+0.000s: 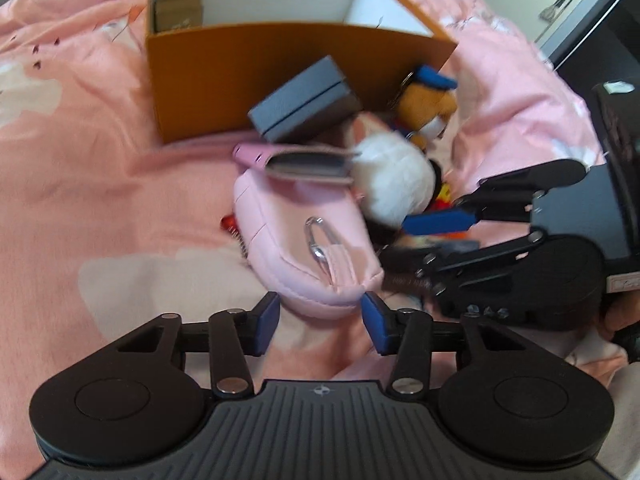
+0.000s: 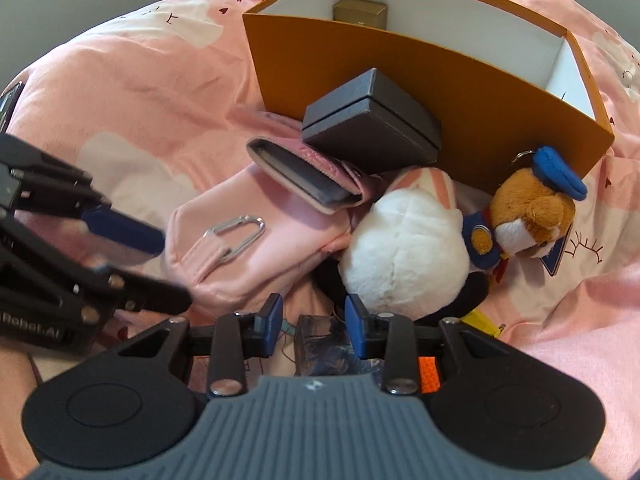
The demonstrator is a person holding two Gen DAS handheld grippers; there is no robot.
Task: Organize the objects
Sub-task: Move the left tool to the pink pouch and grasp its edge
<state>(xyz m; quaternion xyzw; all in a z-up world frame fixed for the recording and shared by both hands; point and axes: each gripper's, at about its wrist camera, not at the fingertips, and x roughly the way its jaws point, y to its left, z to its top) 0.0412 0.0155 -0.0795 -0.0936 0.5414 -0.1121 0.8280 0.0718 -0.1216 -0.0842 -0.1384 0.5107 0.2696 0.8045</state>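
1. Two tools hang over a pink bedcover [image 2: 132, 92] strewn with small things, and we see each from its own camera.
2. We find the left tool [image 1: 320, 320] with its blue pads spread, standing at either side of the near end of a pink pouch [image 1: 304, 240]; whether the pads touch it we cannot tell.
3. We find the right tool [image 2: 314, 324] with its pads apart too, and a clear plastic-wrapped item [image 2: 320, 344] lies between them, not visibly pinched.
4. On the pouch lies a silver carabiner [image 2: 240, 232], and a pink wallet [image 2: 304, 176] rests across its far end.
5. We see a grey box [image 2: 372, 124] leaning on the front wall of an orange box [image 2: 460, 92], which stands on the bed.
6. Inside the orange box, in its far corner, sits a small brown box [image 2: 360, 12].
7. Beside the pouch lie a white rabbit plush [image 2: 404, 248] and a brown bear plush [image 2: 532, 212] in a blue cap, touching each other.
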